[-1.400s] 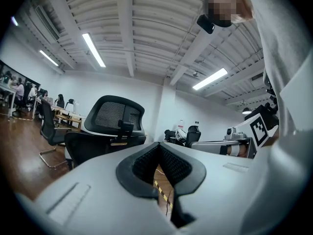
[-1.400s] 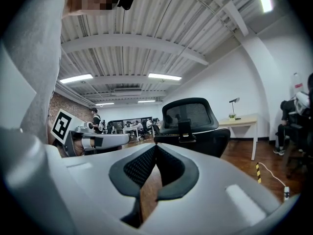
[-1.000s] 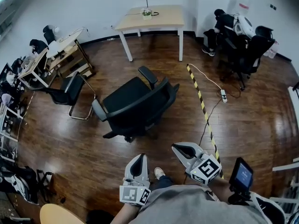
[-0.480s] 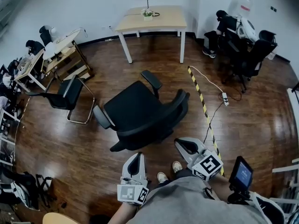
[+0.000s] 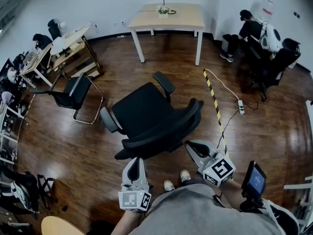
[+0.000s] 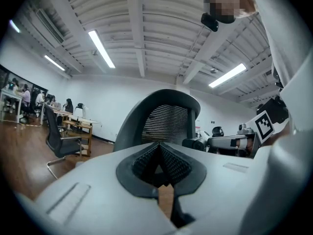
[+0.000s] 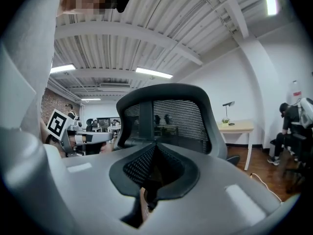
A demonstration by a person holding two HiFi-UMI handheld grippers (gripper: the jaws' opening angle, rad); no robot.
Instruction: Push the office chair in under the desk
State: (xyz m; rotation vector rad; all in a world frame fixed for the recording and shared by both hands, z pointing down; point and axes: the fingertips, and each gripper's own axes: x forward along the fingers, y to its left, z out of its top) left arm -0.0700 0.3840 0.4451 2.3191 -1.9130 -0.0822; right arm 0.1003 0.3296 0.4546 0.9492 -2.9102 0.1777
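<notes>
The black office chair (image 5: pixel 144 109) stands mid-floor on dark wood, its curved mesh backrest (image 5: pixel 164 131) turned toward me. The light wooden desk (image 5: pixel 168 16) with white legs stands against the far wall, well beyond the chair. My left gripper (image 5: pixel 135 159) is shut and empty, its tip right at the backrest's lower left edge. My right gripper (image 5: pixel 189 145) is also shut and empty, close behind the backrest's right end. I cannot confirm contact. The backrest (image 6: pixel 164 116) fills the left gripper view, and in the right gripper view the backrest (image 7: pixel 166 116) has the desk (image 7: pixel 237 126) behind it.
A black cantilever chair (image 5: pixel 73 94) stands left of the office chair. A yellow-black striped strip (image 5: pixel 215 106) and a power strip with its cable (image 5: pixel 240 106) lie on the floor to the right. A seated person and more chairs (image 5: pixel 259 48) are far right, shelving (image 5: pixel 73 53) far left.
Both grippers have moved forward and closed the gap to the chair's backrest. The chair now looks larger and turned slightly, with the desk still far beyond it.
</notes>
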